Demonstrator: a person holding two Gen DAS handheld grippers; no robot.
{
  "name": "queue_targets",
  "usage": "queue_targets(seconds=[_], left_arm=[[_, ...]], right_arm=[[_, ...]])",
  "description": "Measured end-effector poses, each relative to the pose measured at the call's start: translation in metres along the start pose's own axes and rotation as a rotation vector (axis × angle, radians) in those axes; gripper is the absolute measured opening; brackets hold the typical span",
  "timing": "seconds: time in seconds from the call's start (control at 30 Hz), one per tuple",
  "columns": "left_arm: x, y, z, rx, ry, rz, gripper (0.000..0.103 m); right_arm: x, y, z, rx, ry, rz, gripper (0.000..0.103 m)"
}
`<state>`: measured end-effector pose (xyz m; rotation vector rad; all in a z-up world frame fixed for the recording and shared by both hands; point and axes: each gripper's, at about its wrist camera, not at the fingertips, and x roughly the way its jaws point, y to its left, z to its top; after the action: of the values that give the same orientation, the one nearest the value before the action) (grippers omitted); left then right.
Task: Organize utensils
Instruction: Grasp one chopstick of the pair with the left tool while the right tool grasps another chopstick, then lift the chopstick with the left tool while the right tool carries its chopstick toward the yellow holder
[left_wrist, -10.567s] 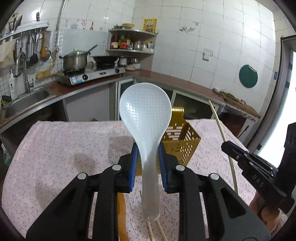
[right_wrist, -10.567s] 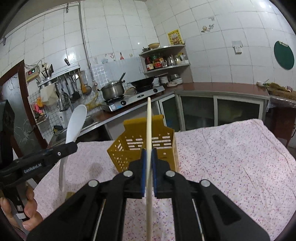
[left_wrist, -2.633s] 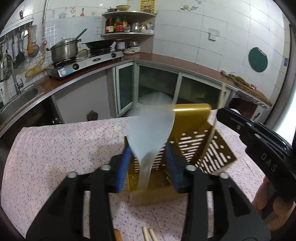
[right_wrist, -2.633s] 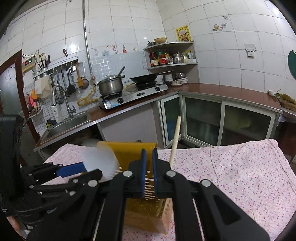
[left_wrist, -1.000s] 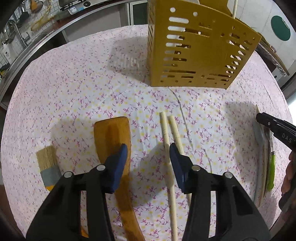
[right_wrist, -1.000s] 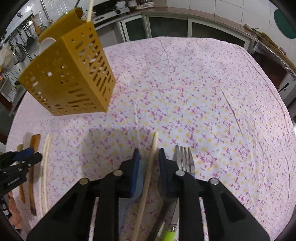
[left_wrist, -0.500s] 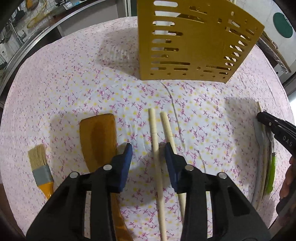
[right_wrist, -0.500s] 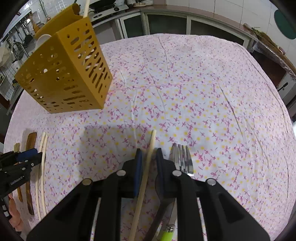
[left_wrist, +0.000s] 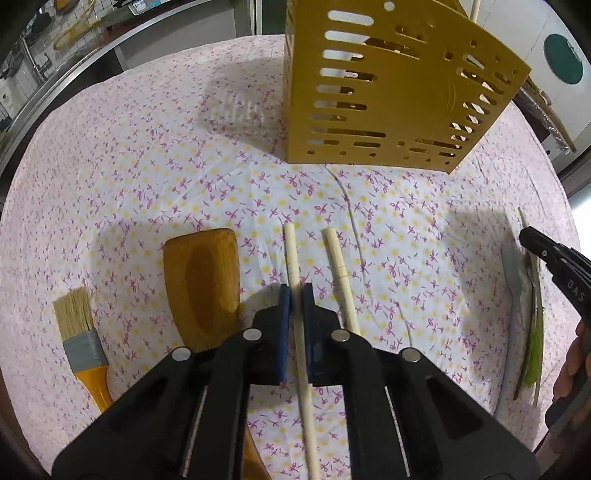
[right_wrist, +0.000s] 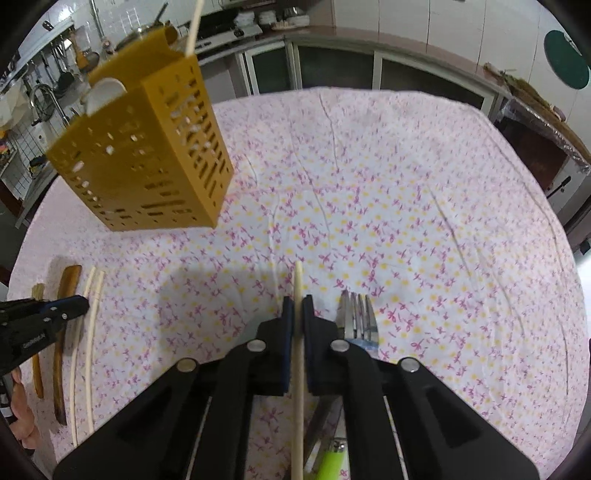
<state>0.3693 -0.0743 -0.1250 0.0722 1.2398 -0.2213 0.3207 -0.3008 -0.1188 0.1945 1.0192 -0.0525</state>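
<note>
In the left wrist view my left gripper (left_wrist: 295, 293) points down at the table, its jaws closing onto a pale chopstick (left_wrist: 290, 251), with the blue pads pressing both its sides. A second chopstick (left_wrist: 338, 273) lies just to its right. In the right wrist view my right gripper (right_wrist: 298, 305) is likewise closing, pads tight on another chopstick (right_wrist: 298, 280) that lies on the cloth beside a metal fork (right_wrist: 356, 314). The yellow slotted caddy (right_wrist: 147, 158) stands further back and holds a white rice spoon (right_wrist: 103, 92) and one upright chopstick (right_wrist: 194, 26).
A wooden spatula (left_wrist: 203, 280) and a pastry brush (left_wrist: 79, 332) lie left of my left gripper. A green-handled utensil (right_wrist: 332, 461) lies under my right gripper. The flowered tablecloth (right_wrist: 424, 221) covers the round table; kitchen counters and a sink stand behind it.
Both grippers have shut on the chopsticks that lay between their jaws. The left gripper's jaws came in from wide apart. Neither chopstick has left the cloth.
</note>
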Motion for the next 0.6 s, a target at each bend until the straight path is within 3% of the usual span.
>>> queue_targets(seconds=[0.43,0.6], left_arm=[[-0.049,-0.002,-0.009,0.003,-0.144,-0.019,0.004],[-0.079,-0.005,-0.018,0.017,-0.253,-0.031,0.004]], right_arm=[[-0.046,0.009,0.002,0.025,-0.128,0.108,0.006],[-0.057,0.017,0.003,0.024,-0.193,0.177,0.006]])
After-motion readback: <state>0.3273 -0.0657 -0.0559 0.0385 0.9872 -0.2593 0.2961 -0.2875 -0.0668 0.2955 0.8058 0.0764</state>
